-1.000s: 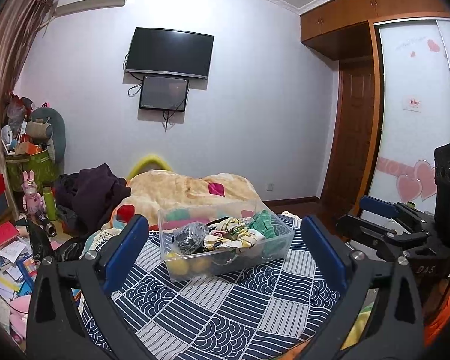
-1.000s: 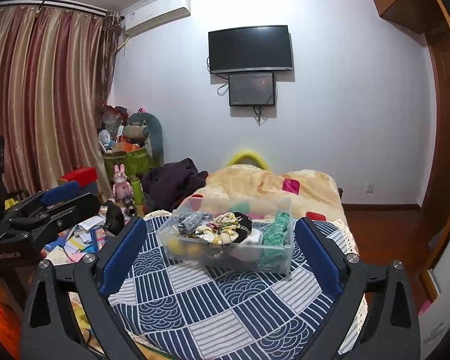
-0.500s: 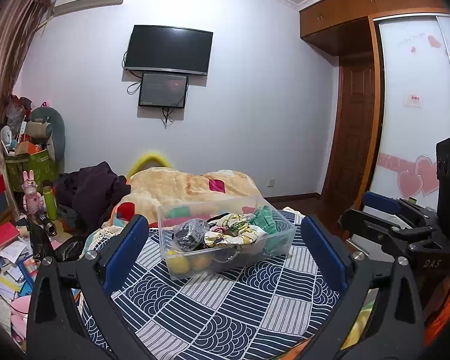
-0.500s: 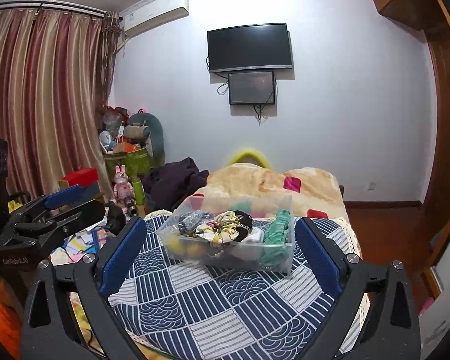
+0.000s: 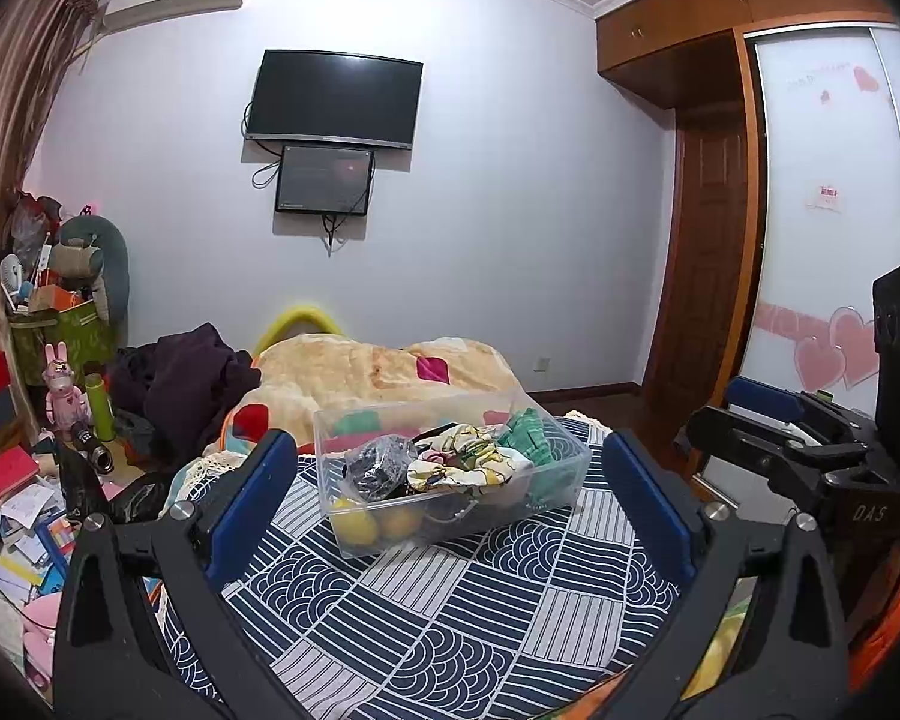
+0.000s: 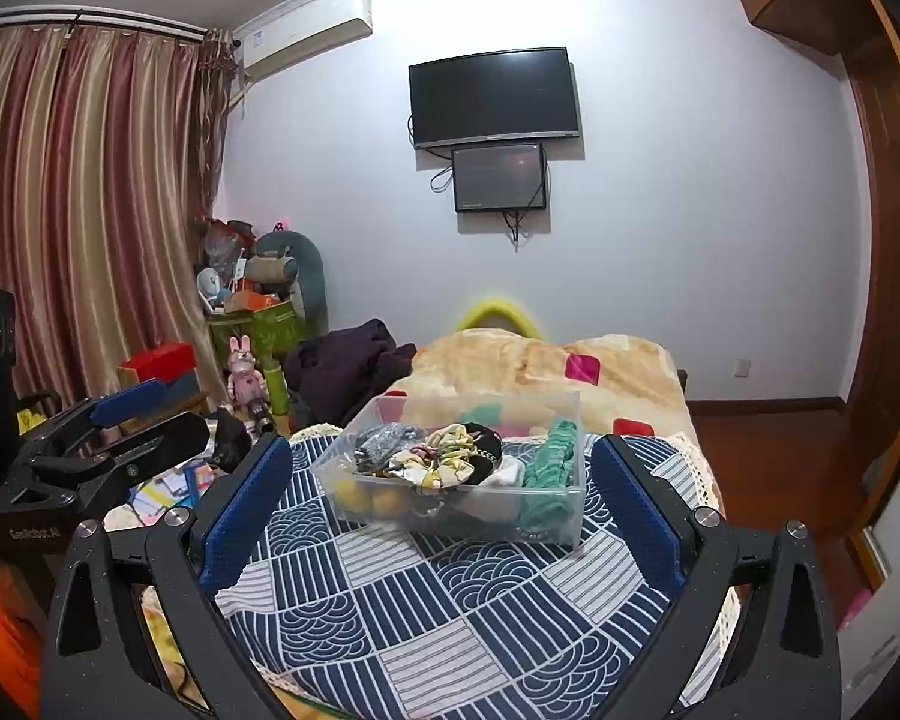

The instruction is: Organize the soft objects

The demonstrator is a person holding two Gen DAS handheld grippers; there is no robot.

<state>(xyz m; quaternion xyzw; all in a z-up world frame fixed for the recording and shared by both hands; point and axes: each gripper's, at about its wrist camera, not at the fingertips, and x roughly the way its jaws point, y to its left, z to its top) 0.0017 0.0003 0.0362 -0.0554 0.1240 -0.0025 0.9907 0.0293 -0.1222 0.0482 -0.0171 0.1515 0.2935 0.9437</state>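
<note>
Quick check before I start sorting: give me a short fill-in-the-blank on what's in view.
1. The soft items sit inside a clear plastic ____ on the patterned cloth.
2. Both grippers, left gripper and right gripper, have jaws that are ____.
3. The knitted item at the bin's right end is ____ in colour.

Missing words: bin; open; green

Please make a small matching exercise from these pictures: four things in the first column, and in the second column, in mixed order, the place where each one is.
Things:
1. clear plastic box
2. green knitted cloth
3. pink rabbit toy
4. television

Places:
a. on the wall, above a smaller screen
b. on the patterned blue and white cloth
c. inside the box, at its right end
d. left of the bed, in front of the green bin

Pairs: 1-b, 2-c, 3-d, 4-a
</note>
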